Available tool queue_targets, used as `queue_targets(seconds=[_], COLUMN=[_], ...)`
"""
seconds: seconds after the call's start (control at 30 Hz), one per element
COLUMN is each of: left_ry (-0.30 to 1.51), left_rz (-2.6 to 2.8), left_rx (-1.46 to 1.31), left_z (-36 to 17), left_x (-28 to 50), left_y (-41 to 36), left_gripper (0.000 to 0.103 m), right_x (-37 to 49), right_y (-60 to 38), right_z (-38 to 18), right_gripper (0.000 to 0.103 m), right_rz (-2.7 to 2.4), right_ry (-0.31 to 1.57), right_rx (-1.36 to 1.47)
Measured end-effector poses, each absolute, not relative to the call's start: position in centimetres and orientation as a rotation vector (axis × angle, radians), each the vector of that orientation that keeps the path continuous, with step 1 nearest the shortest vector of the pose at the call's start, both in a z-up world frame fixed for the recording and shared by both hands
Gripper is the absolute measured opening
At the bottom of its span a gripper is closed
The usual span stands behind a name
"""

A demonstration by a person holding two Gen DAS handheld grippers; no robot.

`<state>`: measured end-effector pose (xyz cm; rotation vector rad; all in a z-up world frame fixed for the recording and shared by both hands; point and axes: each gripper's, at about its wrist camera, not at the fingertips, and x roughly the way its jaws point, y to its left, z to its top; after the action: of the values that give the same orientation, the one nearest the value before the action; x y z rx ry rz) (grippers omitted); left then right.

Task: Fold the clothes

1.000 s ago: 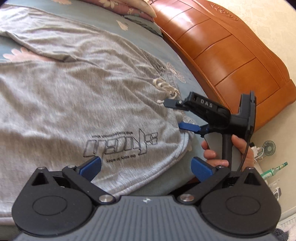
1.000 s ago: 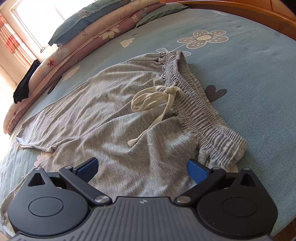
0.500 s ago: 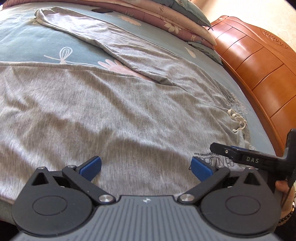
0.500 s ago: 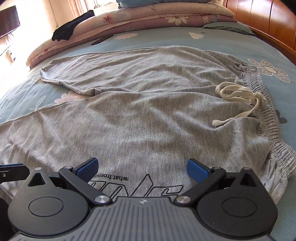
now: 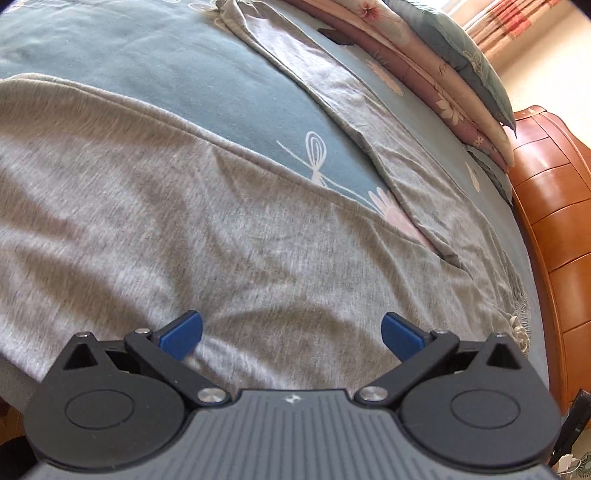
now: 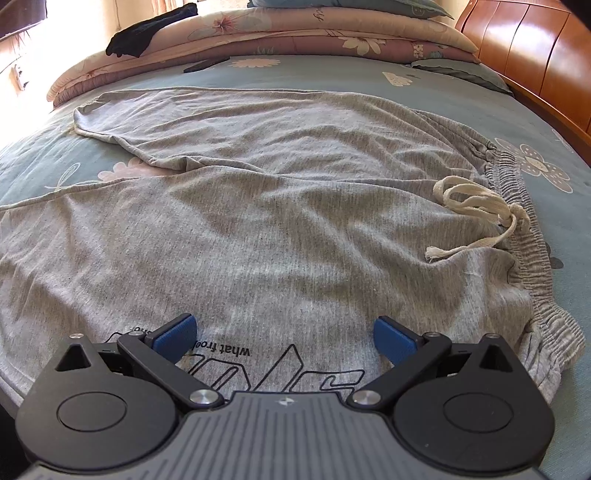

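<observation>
Grey drawstring trousers (image 6: 280, 206) lie spread flat on the bed, legs running to the left, elastic waistband (image 6: 524, 221) and cream drawstring (image 6: 476, 206) at the right. A black printed logo (image 6: 280, 369) sits on the near leg. My right gripper (image 6: 282, 334) is open and empty, low over the near leg by the logo. My left gripper (image 5: 291, 332) is open and empty, low over the near leg (image 5: 221, 236) further along; the far leg (image 5: 369, 122) runs beyond it.
The bed has a blue-green flowered sheet (image 6: 332, 70). Folded quilts and pillows (image 6: 295, 33) are stacked at the far side with a black cloth (image 6: 147, 31) on top. An orange wooden headboard (image 6: 535, 62) stands at the right, also in the left wrist view (image 5: 554, 229).
Both grippers swung left along the trousers, away from the waistband. The right one now sits over the logo; the left one has moved further down the leg. Both stayed open.
</observation>
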<state>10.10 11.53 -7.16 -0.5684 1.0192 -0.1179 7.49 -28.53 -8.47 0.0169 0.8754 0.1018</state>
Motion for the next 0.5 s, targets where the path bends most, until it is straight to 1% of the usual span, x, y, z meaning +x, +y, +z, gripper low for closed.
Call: queue_targets(seconds=[0.13, 0.23, 0.33, 0.4, 0.5], left_ry=[1.008, 0.965, 1.008, 1.000, 1.037], left_rz=[-0.088, -0.033, 0.009, -0.001, 0.031], left_rx=[-0.529, -0.555, -0.559, -0.526, -0.477], left_z=[-6.1, -5.7, -6.8, -7.1, -6.8], left_x=[9.0, 9.5, 10.2, 9.7, 8.3], left_y=[12.8, 14.5, 15.3, 15.3, 15.5], left_gripper=[0.102, 0.102, 0.102, 0.102, 0.102], right_x=[7.6, 7.6, 7.6, 7.6, 7.5], right_y=[-28.7, -28.6, -28.7, -28.6, -28.7], right_z=[-8.4, -8.4, -8.4, -8.4, -8.4], right_gripper=[0.103, 0.103, 0.103, 0.103, 0.103], right_rz=[0.103, 0.099, 0.096, 0.097, 0.099], right_ry=[0.878, 0.878, 0.876, 0.875, 0.873], right_rx=[0.020, 0.009, 0.008, 0.009, 0.009])
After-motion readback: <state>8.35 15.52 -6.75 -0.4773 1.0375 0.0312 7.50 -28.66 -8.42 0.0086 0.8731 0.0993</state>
